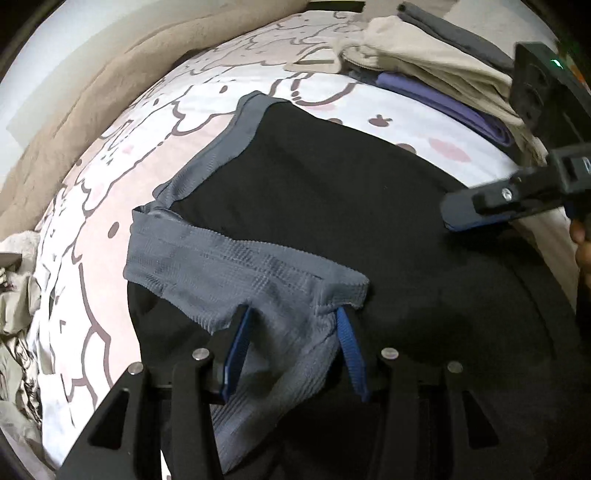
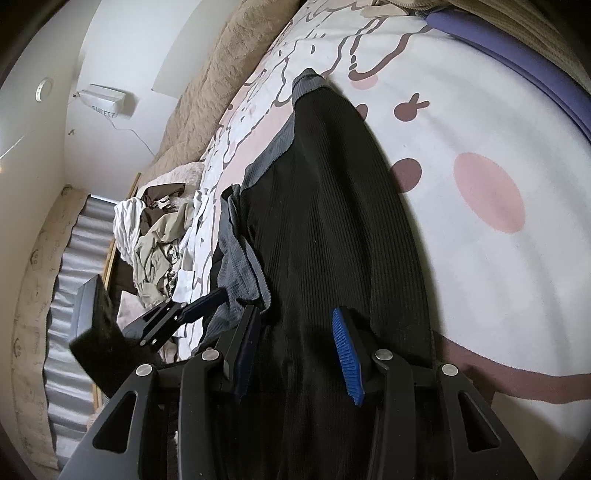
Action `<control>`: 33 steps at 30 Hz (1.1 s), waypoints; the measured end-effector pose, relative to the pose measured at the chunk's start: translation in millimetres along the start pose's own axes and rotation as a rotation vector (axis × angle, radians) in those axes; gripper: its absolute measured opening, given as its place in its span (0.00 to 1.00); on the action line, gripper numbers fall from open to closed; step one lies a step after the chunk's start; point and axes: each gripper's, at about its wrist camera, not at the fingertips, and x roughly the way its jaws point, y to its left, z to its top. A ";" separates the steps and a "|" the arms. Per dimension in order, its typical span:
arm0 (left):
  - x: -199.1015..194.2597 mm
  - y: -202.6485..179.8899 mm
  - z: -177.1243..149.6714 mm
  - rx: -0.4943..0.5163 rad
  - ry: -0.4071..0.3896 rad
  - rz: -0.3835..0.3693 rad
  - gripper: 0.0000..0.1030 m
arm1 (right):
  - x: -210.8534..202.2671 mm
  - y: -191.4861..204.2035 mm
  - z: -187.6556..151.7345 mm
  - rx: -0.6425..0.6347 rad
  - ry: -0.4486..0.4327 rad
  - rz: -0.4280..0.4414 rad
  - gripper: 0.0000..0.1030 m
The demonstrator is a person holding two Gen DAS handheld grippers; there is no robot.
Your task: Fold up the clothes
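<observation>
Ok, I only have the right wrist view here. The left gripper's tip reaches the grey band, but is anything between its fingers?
Observer: Yes. In the left wrist view the grey ribbed band lies between the left gripper's blue pads, which stand apart.
Operator: Does the band lie flat?
Observer: No, its near end is folded over onto the black garment.
Operator: What sits by the purple piece?
Observer: A folded beige item lies on top of it, with a dark grey one behind.
</observation>
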 end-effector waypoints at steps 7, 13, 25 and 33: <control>-21.1 16.9 8.4 -0.098 -0.076 -0.016 0.60 | 0.9 -1.5 -0.3 0.008 0.005 0.004 0.40; 2.8 17.9 9.4 -0.098 0.010 0.054 0.42 | 2.4 -1.1 -0.7 0.003 0.009 -0.006 0.40; 26.3 -13.9 0.3 -0.027 0.057 -0.005 0.21 | 1.9 -2.0 -1.6 0.004 0.012 -0.008 0.40; 7.1 3.7 -0.1 -0.150 0.014 -0.057 0.03 | 2.8 -2.2 -2.8 0.006 0.014 -0.010 0.40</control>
